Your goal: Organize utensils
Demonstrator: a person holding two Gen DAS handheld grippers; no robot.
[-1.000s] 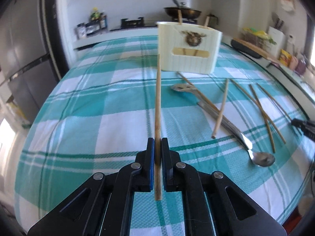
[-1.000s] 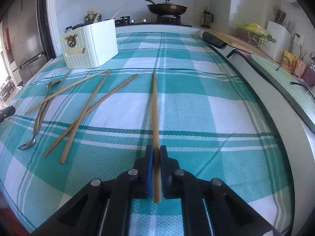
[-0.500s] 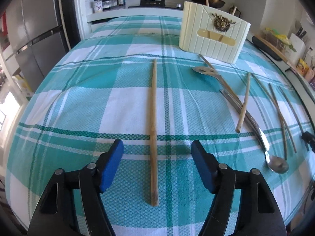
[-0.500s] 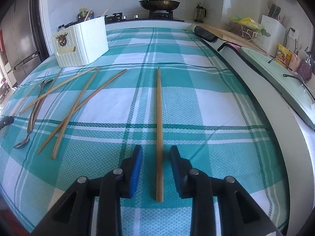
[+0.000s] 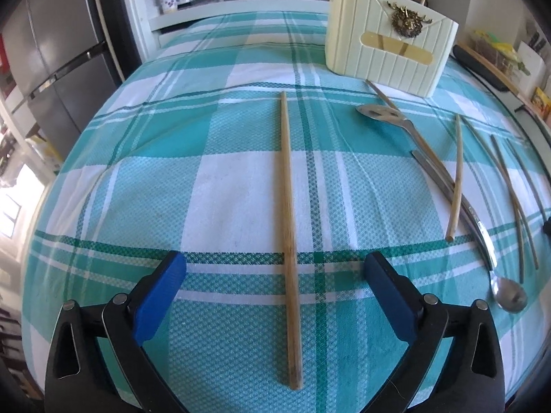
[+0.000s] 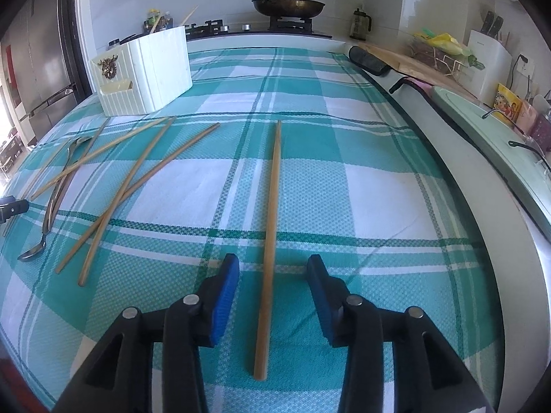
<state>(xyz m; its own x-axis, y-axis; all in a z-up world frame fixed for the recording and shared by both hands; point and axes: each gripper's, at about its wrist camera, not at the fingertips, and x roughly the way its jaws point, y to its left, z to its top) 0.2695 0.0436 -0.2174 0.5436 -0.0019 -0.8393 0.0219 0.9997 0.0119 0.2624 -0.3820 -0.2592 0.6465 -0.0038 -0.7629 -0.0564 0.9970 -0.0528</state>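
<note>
In the left wrist view a wooden chopstick [image 5: 288, 227] lies flat on the teal checked cloth, between the wide-open fingers of my left gripper [image 5: 275, 268]. In the right wrist view another chopstick [image 6: 270, 227] lies between the open fingers of my right gripper [image 6: 273, 268]. The cream utensil holder [image 5: 389, 39] stands at the back with sticks in it; it also shows in the right wrist view [image 6: 144, 72]. More chopsticks [image 6: 137, 186], a long spoon [image 5: 482, 230] and a slotted spoon [image 5: 382, 115] lie loose between the two grippers.
A fridge [image 5: 58, 62] stands left of the table. A stove with a pan [image 6: 287, 7] is behind it. A counter with a sink cover [image 6: 482, 130] and a knife block [image 6: 489, 55] runs along the right edge.
Both grippers opened and let their chopsticks down onto the cloth. The left jaws have spread wider since half a second ago, and the right jaws too.
</note>
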